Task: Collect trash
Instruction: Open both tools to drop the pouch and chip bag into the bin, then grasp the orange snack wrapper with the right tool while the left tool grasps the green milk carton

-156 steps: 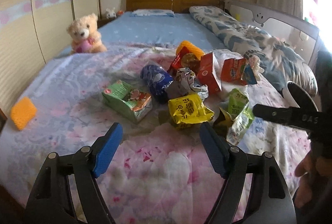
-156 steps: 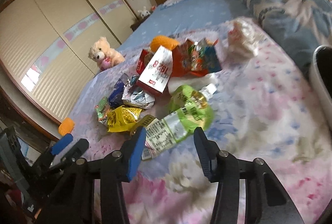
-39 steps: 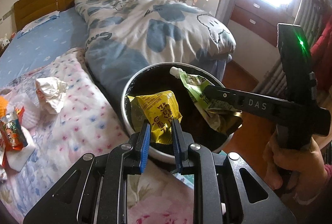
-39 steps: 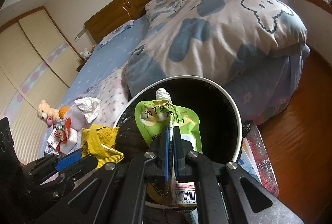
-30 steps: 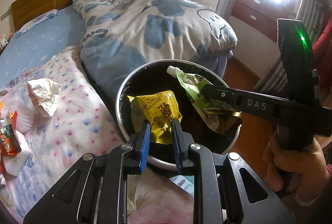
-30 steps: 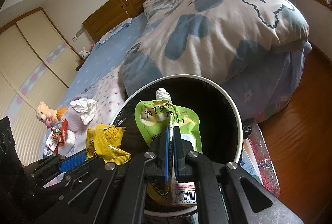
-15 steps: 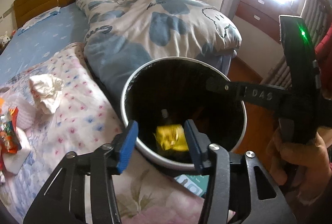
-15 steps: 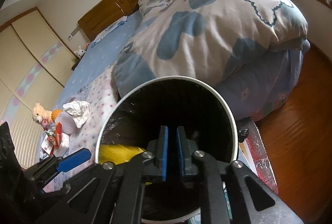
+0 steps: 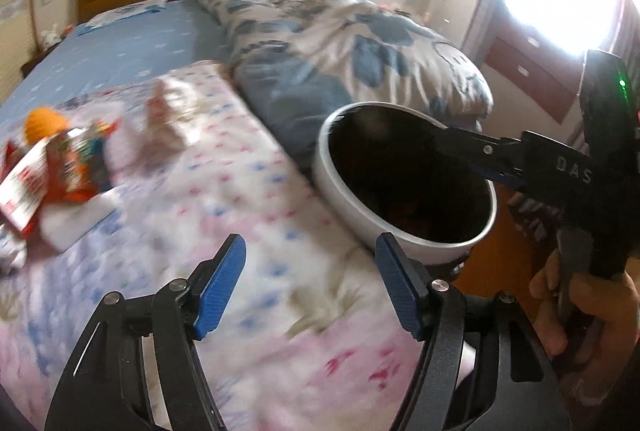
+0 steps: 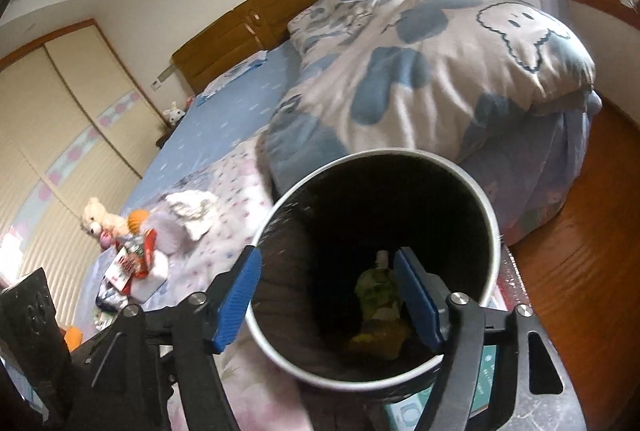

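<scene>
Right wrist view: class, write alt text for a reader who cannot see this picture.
The open right hand-held gripper hangs over a round bin beside a bed, with a green pouch lying at the bottom. More wrappers, a crumpled tissue and a teddy bear lie on the floral bedspread to the left; a blue-patterned duvet is heaped behind the bin.

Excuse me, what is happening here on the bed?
A person with a claw in each hand is collecting trash. Both the left claw and the right claw are open and empty beside the trash bin. A green drink pouch lies inside it. More wrappers wait on the bedspread.
</scene>
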Demonstrator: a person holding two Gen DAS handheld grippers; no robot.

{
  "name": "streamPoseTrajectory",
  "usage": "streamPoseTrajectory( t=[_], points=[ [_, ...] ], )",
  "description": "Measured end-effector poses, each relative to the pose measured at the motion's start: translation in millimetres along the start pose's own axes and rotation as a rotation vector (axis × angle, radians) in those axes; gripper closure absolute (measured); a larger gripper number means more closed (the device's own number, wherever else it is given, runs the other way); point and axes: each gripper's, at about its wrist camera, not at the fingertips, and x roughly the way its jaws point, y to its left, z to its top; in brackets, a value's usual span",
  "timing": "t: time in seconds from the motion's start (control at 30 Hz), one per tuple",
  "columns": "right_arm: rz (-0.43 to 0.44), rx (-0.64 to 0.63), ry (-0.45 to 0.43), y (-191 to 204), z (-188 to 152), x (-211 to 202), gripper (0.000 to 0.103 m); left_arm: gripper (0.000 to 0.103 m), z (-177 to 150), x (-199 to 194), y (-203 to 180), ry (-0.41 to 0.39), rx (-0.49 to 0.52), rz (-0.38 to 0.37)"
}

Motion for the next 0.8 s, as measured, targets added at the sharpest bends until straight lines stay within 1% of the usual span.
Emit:
streamPoseTrajectory(
  t=[0.23,0.37,0.5,0.67,0.8],
  points=[
    [0.061,-0.061,0.023,46,-26,6,0.023,0.034,-26,-30,44,-0.022,-0.089,0.098],
    [0.113,-0.089,0.048,73,-40,15,0.022,0.034,-42,-46,74,-0.031,-0.146,0.159],
    [0.144,-0.131,0.081,100,-53,28,0.022,0.034,-58,-62,105,-0.042,-0.217,0.211],
    [0.186,-0.173,0.119,131,-69,44,0.022,0.034,-73,-79,134,-0.057,-0.278,0.284],
    [0.214,-0.213,0.130,153,-76,55,0.022,0.033,-84,-89,155,-0.063,-0.321,0.333]
  ],
)
